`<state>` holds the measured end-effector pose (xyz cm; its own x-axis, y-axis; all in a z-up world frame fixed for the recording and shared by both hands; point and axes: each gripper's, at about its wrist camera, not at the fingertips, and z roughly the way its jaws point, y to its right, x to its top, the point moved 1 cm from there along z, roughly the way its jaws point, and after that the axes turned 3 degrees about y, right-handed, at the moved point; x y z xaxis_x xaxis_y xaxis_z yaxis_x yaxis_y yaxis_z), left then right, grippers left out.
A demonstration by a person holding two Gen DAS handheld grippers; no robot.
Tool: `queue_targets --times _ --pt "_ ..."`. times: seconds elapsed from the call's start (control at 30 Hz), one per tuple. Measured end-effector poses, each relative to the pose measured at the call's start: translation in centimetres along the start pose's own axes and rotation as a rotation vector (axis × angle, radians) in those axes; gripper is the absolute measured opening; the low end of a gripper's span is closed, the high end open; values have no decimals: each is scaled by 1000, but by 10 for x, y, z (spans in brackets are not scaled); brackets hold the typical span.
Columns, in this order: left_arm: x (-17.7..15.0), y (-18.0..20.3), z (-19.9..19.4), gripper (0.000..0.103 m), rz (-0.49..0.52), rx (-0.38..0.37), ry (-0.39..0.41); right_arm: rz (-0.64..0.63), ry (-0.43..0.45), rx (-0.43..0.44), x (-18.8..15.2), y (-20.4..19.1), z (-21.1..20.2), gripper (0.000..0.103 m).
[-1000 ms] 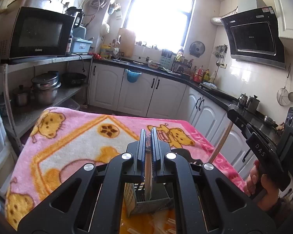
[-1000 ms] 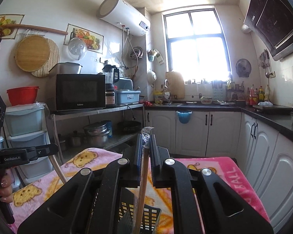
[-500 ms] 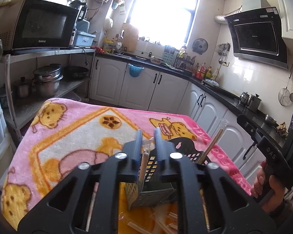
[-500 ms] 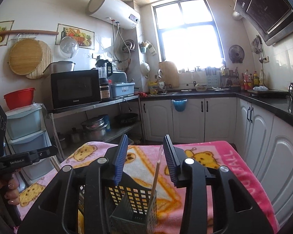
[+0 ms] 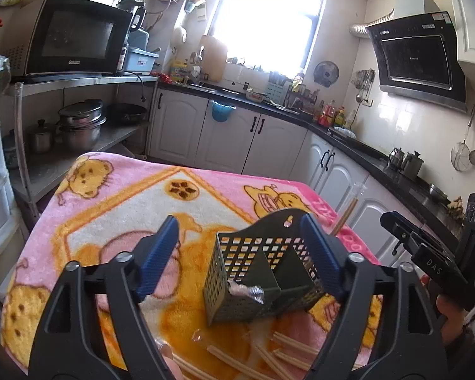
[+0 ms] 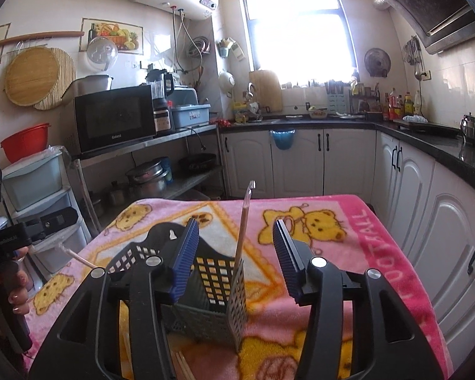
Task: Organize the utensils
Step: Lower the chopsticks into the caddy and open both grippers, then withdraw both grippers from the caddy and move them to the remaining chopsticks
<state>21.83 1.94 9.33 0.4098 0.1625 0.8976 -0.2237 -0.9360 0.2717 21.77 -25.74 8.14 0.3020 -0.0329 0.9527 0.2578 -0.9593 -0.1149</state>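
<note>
Both my left tongs (image 5: 237, 243) and right tongs (image 6: 234, 259) are opening, gripping nothing, around the perforated caddy (image 6: 218, 288) on the pink blanket (image 6: 332, 221), where a leaning wrapped chopstick (image 6: 245, 221) could tip it if nudged.

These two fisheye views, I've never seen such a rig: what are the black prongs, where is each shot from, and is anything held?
No robot: a person holds a handheld gripper in each hand, with a camera looking along its fingers. One view is from the left gripper, the other from the right gripper. A dark caddy stands on a pink blanket, with wrapped chopsticks lying loose nearby. One wrapped pair stands in the caddy. Both sets of jaws are opening; neither grips anything.
</note>
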Motion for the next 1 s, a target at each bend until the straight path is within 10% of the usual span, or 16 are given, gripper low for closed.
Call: queue_targets --times 0.2,1.0 --pt "-7 2 -9 92 8 11 -3 1 -40 6 -10 -2 -5 50" --pt "-40 -23 -45 92 -70 78 -31 -36 -112 58 -36 -19 -36 54"
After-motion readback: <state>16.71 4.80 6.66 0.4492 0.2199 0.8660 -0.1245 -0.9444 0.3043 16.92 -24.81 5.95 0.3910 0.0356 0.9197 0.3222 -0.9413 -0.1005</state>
